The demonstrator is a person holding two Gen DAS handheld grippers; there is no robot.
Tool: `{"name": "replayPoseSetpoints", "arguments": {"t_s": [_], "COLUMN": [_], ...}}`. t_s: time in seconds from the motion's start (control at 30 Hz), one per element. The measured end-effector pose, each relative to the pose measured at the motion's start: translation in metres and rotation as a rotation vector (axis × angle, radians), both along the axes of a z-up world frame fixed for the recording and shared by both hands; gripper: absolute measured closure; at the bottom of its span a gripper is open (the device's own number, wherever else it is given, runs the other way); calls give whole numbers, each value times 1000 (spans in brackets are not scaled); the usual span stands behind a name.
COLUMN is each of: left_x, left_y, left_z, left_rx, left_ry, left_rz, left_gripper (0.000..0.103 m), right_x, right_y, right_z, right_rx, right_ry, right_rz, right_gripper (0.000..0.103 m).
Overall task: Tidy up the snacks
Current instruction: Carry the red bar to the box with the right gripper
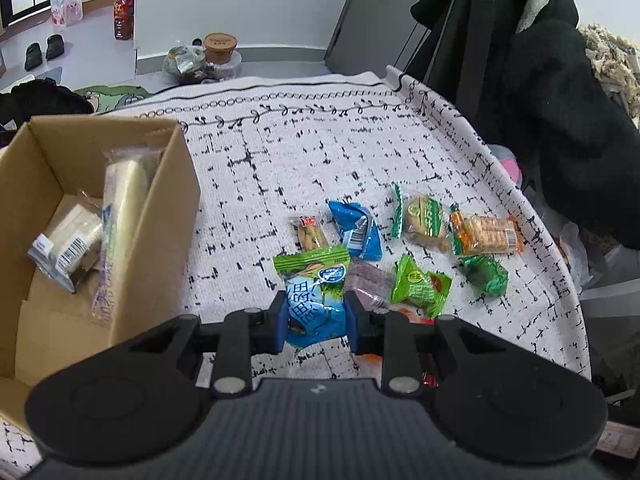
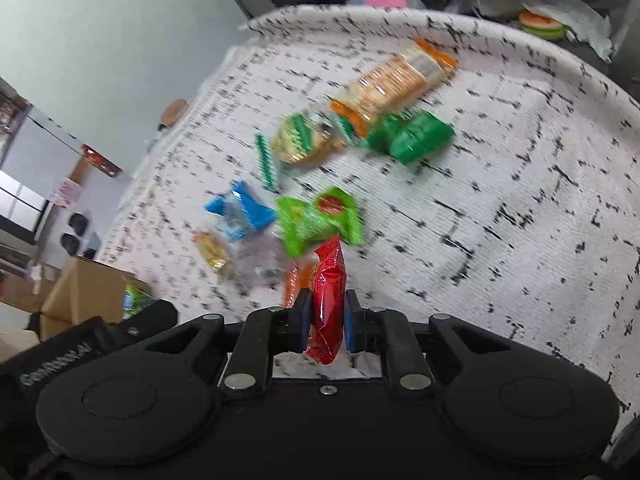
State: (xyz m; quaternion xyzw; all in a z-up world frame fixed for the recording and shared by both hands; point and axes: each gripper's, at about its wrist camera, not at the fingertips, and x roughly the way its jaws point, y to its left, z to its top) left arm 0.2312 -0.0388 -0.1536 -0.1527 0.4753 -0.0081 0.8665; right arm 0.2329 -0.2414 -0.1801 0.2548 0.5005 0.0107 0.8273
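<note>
My left gripper [image 1: 316, 312] is shut on a blue and green snack packet [image 1: 314, 292] and holds it above the patterned tablecloth [image 1: 280, 152]. A cardboard box [image 1: 176, 184] stands to its left with a long white packet [image 1: 120, 208] and a small wrapped snack [image 1: 68, 240] inside. My right gripper [image 2: 326, 316] is shut on a red snack packet [image 2: 329, 300]. Several loose snacks lie ahead: a blue packet [image 1: 356, 230], a light green packet [image 1: 418, 286], an orange cracker pack [image 1: 486, 236] and a dark green packet [image 1: 482, 274].
The box shows at the left of the right wrist view [image 2: 86, 292], with the left gripper's body in front of it. Black clothes [image 1: 560, 100] hang at the table's right edge. Bottles and containers stand on the floor beyond the table.
</note>
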Motion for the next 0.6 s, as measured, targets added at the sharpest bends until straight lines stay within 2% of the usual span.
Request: {"name": "replayPoseSetpoints", "arguments": {"t_s": [0.6], "left_x": [-13], "left_y": [35], "left_z": [46], "left_rx": [-26], "left_ry": [-85], "left_rz": [-9], "left_gripper": [75], "right_x": [-1], "right_y": [39], "right_z": [58], "right_rx": [63], "right_ry": [-123], "right_rz": [42], "right_gripper": [87]}}
